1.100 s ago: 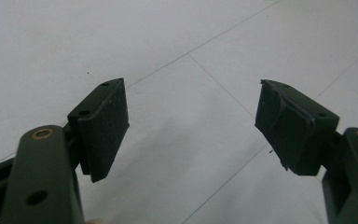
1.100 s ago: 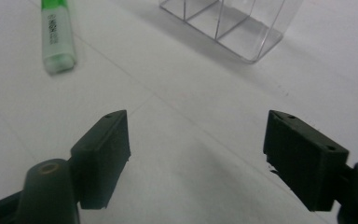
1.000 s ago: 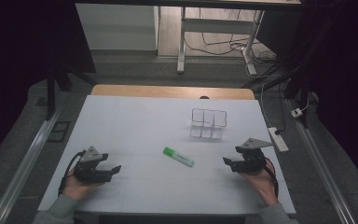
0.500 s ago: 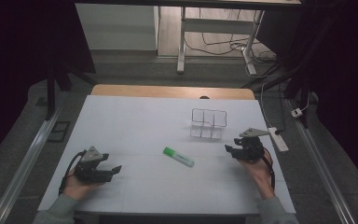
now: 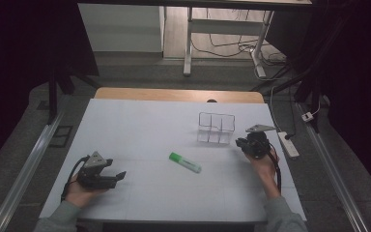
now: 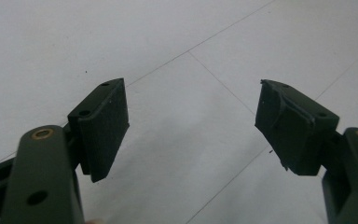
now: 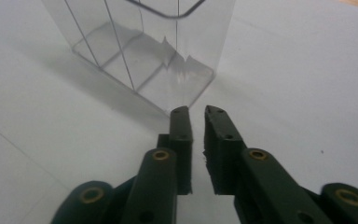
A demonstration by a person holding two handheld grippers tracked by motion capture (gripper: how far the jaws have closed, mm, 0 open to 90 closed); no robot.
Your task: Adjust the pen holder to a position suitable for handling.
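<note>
Marker: a green highlighter pen with a pale, whitish end (image 5: 185, 162) lies flat at the centre of the high view, slanted, its green end toward the upper left and its pale end toward the lower right; nothing touches it.
Organiser: a clear plastic box split into three compartments (image 5: 216, 128) stands upright, up and to the right of the pen and well apart from it; the walls are see-through with a thin dark rim.
Right gripper: the black right gripper (image 5: 244, 142) sits just right of the clear box in the high view; its jaws are almost together with a thin slit between them, gripping nothing, tips just short of the box's near corner (image 7: 186, 93).
Left gripper: the black left gripper (image 5: 117, 176) rests at the lower left of the high view, jaws spread wide and empty over the table.
Surface: a white table sheet (image 5: 140, 125) with faint lines.
</note>
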